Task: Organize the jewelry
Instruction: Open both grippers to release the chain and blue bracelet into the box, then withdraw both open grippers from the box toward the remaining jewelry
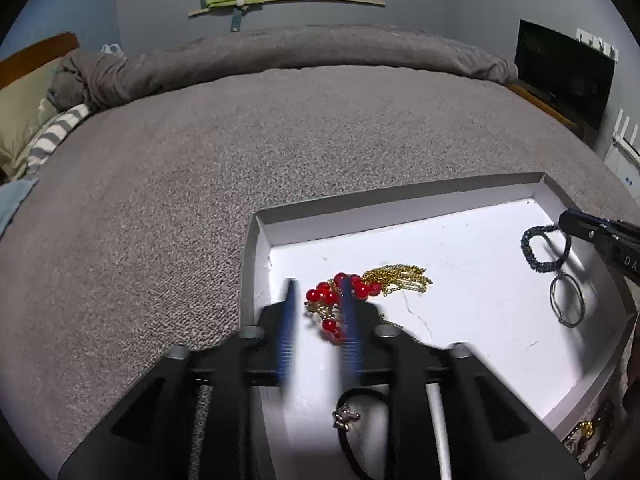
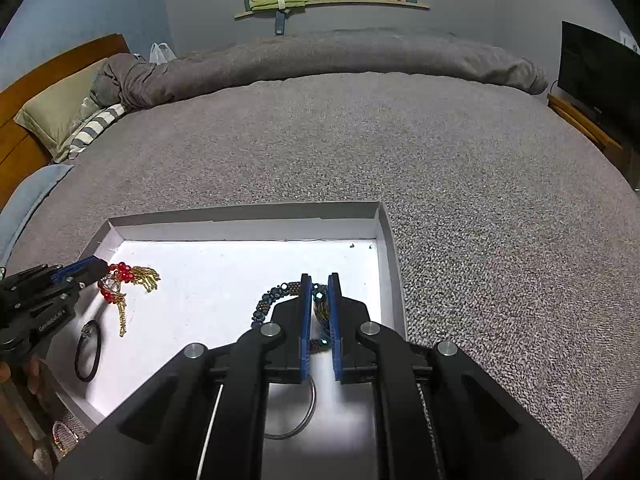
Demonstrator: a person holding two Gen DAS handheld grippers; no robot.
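two hair ties, one beaded bracelet

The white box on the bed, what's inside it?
Inside the white box: a red-bead and gold-chain piece, a dark beaded bracelet, a black hair tie and a thin grey ring. The grippers cover part of the floor.

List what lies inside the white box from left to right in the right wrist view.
left gripper → black hair tie → red bead and gold chain piece → dark beaded bracelet → right gripper, shut on the bracelet → right wall of the white box.
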